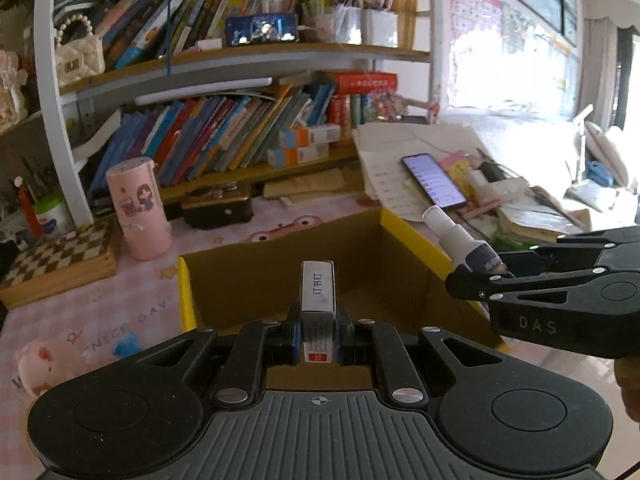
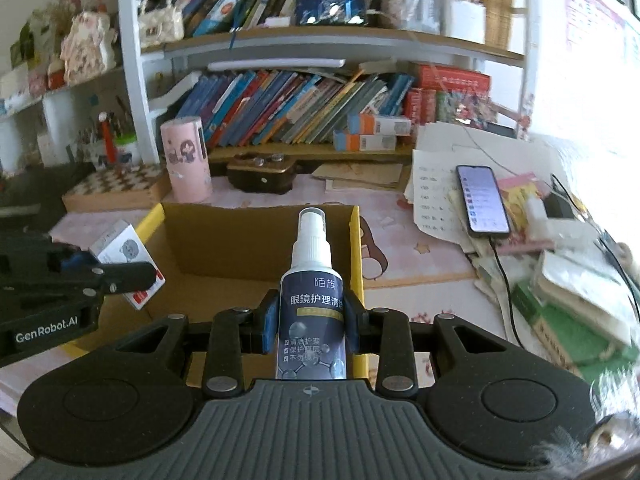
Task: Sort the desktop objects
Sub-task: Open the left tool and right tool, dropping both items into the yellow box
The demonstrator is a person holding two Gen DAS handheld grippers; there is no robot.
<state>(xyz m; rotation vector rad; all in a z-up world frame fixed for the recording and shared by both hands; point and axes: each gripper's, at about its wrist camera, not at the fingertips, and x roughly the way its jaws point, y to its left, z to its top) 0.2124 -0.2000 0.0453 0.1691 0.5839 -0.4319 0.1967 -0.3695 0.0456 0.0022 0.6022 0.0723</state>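
My left gripper (image 1: pixel 318 320) is shut on a small white staple box (image 1: pixel 317 298), held on edge above the open cardboard box (image 1: pixel 280 276) with yellow flaps. In the right wrist view the same staple box (image 2: pixel 120 248) shows at the left, clamped in the left gripper (image 2: pixel 120 276). My right gripper (image 2: pixel 310 318) is shut on a dark blue spray bottle (image 2: pixel 312 312) with a white nozzle, upright over the cardboard box (image 2: pixel 240 240) near its right wall. The left wrist view shows this spray bottle (image 1: pixel 460 240) slanting in from the right in the right gripper (image 1: pixel 476 276).
A pink cylinder (image 1: pixel 138 208), a chequered board (image 1: pixel 60 256) and a dark case (image 1: pixel 218 204) stand behind the box. A lit phone (image 2: pixel 482 200) lies on stacked papers and books at the right. Full bookshelves (image 1: pixel 240 128) rise at the back.
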